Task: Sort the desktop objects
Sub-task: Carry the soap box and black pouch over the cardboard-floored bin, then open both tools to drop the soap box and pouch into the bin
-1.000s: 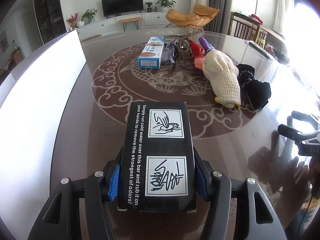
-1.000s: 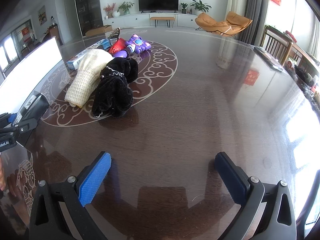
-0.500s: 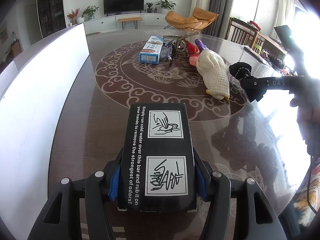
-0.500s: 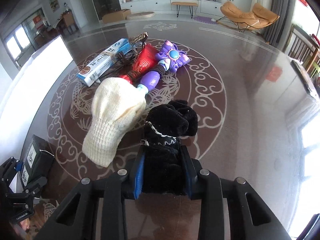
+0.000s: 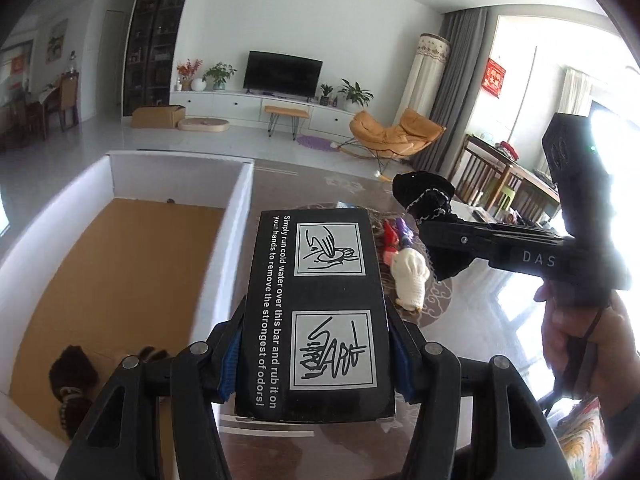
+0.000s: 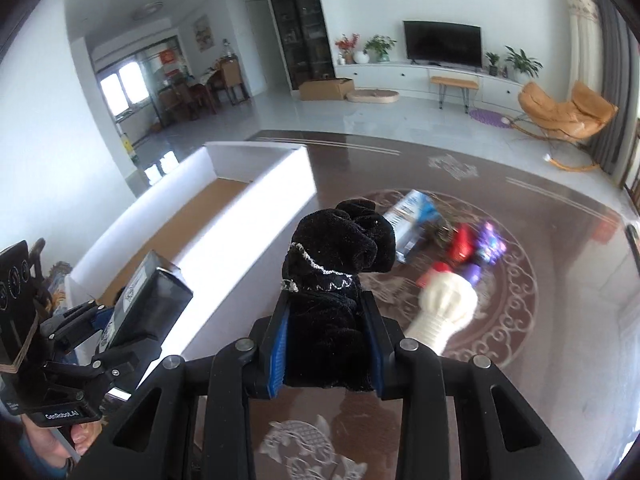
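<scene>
My left gripper (image 5: 316, 360) is shut on a black printed box (image 5: 320, 304) and holds it in the air beside the white cardboard box (image 5: 236, 216), whose brown floor shows a dark furry item (image 5: 74, 376). My right gripper (image 6: 326, 344) is shut on a black velvet cloth item (image 6: 336, 276), lifted above the table; it shows at the right in the left wrist view (image 5: 430, 208). The left gripper with the black box shows at the lower left in the right wrist view (image 6: 148, 308).
On the patterned table (image 6: 520, 320) lie a cream knitted glove (image 6: 444, 308), a red item (image 6: 460, 240), a purple toy (image 6: 488, 244) and a blue-white carton (image 6: 412, 212). The white box (image 6: 256, 216) stands at the table's left.
Both grippers have lifted off the table with their loads. The left gripper now looks over the white box's wall into it. The right gripper carries the black cloth up and left.
</scene>
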Action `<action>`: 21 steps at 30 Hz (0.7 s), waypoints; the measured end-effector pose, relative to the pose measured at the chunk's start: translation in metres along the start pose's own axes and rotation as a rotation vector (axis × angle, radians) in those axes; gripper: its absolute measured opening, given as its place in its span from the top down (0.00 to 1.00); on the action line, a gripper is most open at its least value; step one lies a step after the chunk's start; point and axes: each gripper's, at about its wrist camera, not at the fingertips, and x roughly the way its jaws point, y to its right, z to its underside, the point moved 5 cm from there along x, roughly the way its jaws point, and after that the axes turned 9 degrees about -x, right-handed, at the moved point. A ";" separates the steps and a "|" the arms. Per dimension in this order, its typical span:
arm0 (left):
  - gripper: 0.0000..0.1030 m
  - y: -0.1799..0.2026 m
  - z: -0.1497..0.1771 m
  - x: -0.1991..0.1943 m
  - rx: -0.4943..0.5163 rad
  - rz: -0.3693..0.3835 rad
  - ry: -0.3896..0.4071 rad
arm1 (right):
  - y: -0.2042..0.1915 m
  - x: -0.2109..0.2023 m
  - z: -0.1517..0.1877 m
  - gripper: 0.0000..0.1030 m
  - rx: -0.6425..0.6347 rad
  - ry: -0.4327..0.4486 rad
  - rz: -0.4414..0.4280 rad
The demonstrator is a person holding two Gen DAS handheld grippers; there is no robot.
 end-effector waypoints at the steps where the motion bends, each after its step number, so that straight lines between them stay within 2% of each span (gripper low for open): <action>1: 0.44 -0.019 -0.008 -0.009 -0.011 -0.041 0.017 | -0.025 0.005 -0.014 0.68 -0.030 0.010 -0.035; 4: 0.44 -0.083 -0.021 -0.021 -0.059 -0.186 0.030 | -0.098 0.029 -0.045 0.68 -0.101 0.026 -0.135; 7: 0.44 -0.146 -0.017 -0.024 -0.162 -0.265 -0.005 | -0.166 0.061 -0.057 0.68 -0.154 -0.005 -0.249; 10: 0.44 -0.196 -0.006 -0.022 -0.234 -0.350 -0.048 | -0.228 0.086 -0.047 0.68 -0.233 -0.066 -0.343; 13: 0.44 -0.227 0.006 -0.013 -0.265 -0.396 -0.095 | -0.268 0.113 -0.025 0.67 -0.322 -0.141 -0.359; 16: 0.43 -0.242 0.014 -0.002 -0.288 -0.410 -0.138 | -0.284 0.131 -0.004 0.65 -0.365 -0.206 -0.350; 17: 0.42 -0.243 0.015 0.001 -0.289 -0.423 -0.146 | -0.285 0.133 0.000 0.56 -0.370 -0.213 -0.342; 18: 0.39 -0.244 0.015 0.003 -0.290 -0.433 -0.147 | -0.285 0.134 0.003 0.35 -0.371 -0.214 -0.337; 20: 0.28 -0.241 0.013 0.002 -0.293 -0.440 -0.122 | -0.281 0.127 0.004 0.14 -0.366 -0.186 -0.326; 21: 0.25 -0.238 0.011 0.000 -0.294 -0.443 -0.099 | -0.279 0.121 0.003 0.13 -0.363 -0.158 -0.319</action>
